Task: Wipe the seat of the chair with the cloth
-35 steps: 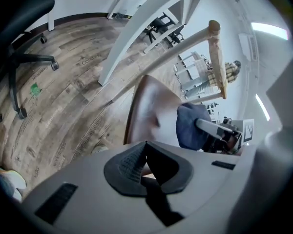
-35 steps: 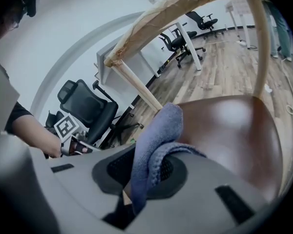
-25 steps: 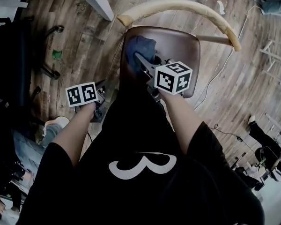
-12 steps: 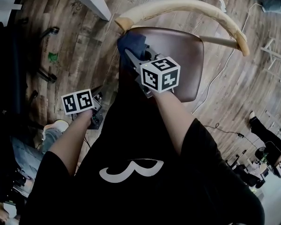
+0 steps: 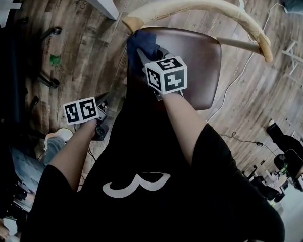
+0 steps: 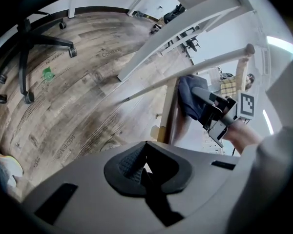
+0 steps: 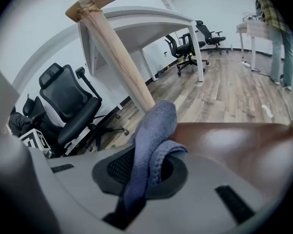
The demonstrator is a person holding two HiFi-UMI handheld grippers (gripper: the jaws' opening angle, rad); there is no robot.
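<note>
Right tongs [image 7: 136, 179] are clamped hard on the cloth [image 7: 154, 135]: a blue fold is pinched between the pads and the loose end is bunched up ahead of them. I'd say that grip is deliberate, putting a soft wad and not bare plastic on the surface. The wad sits at the ten o'clock corner of the brown seat [image 5: 192, 64], right up against the edge. The chair's curved wooden backrest rail [image 5: 202, 6] arcs just beyond, from eleven round to two o'clock. Starting a stroke from a corner makes sense. The broad glossy stretch toward three and five o'clock lies open for a sweep, though I can't tell how much of it has been wiped.

Left tongs [image 6: 144, 172] have their jaws together with nothing between them. They hang off the chair at about eight o'clock from the seat, over the wooden floor [image 5: 81, 49]. My read is that they are parked clear, since one cloth needs one tool.
</note>
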